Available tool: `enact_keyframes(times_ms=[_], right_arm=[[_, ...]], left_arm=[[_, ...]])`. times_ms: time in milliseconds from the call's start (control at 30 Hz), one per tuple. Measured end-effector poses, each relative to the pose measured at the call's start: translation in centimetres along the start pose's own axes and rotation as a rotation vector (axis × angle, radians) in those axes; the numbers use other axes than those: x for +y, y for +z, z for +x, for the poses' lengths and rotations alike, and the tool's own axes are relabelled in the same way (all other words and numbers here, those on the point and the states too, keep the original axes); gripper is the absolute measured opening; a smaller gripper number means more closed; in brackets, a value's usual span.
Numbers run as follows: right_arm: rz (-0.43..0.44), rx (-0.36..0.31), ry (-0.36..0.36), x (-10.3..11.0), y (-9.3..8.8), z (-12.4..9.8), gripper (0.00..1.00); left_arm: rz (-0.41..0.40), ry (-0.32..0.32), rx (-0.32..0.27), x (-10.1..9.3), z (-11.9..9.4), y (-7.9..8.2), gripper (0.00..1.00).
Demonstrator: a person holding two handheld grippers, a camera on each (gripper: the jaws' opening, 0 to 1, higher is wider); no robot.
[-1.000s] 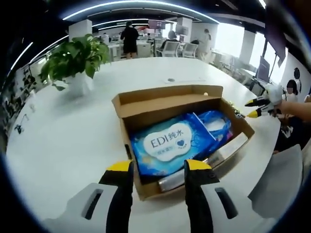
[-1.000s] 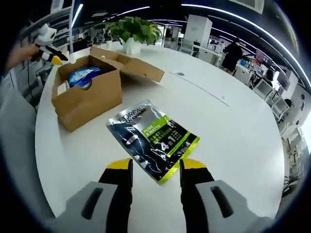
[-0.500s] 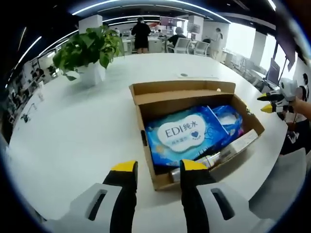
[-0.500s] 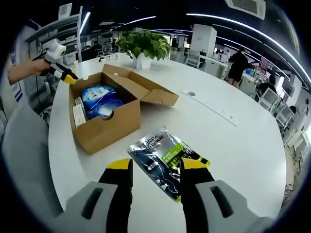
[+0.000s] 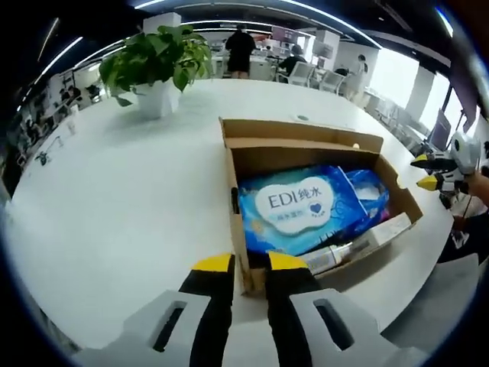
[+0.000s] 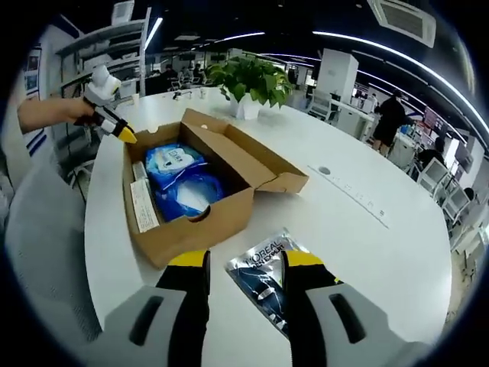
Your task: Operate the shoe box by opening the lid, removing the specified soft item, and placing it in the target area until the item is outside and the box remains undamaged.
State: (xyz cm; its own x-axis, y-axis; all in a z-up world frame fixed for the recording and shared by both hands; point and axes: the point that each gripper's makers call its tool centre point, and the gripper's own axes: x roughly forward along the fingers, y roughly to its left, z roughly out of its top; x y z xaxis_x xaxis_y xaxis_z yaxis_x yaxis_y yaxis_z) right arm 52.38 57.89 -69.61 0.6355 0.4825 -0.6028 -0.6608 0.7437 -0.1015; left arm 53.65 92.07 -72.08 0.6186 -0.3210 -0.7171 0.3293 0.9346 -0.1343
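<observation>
The brown shoe box stands open on the white table, its lid folded back. Inside lie a blue EDI wipes pack, a second blue pack and a white tube. My left gripper sits at the box's near corner, its jaws a narrow gap apart with the corner between them. It appears as left gripper in the right gripper view, in a person's hand. The silver and green L'Oreal pouch lies flat on the table beside the box. My right gripper hangs open above the pouch's near edge, holding nothing.
A potted plant stands at the table's far side. The right gripper shows at the table edge beyond the box, in the left gripper view. A grey chair is by the table rim. People stand among far desks.
My left gripper's jaws have narrowed and it has come up to the box's corner. The right gripper has drawn back from the pouch toward the box. The pouch stays on the table.
</observation>
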Motion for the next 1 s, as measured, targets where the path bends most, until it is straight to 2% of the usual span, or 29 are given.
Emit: enact_keyframes(times_ms=[500,1000], right_arm=[[-0.001,-0.035,0.047,2.4,2.3,1.6,0.34],[0.031,-0.06,0.109,5.1,4.5,4.4,0.32]], left_arm=[[-0.056,0.015,0.015,0.3,1.0,-0.2,0.07],[-0.109,0.044,0.012,0.6,1.3,-0.2,0.05]])
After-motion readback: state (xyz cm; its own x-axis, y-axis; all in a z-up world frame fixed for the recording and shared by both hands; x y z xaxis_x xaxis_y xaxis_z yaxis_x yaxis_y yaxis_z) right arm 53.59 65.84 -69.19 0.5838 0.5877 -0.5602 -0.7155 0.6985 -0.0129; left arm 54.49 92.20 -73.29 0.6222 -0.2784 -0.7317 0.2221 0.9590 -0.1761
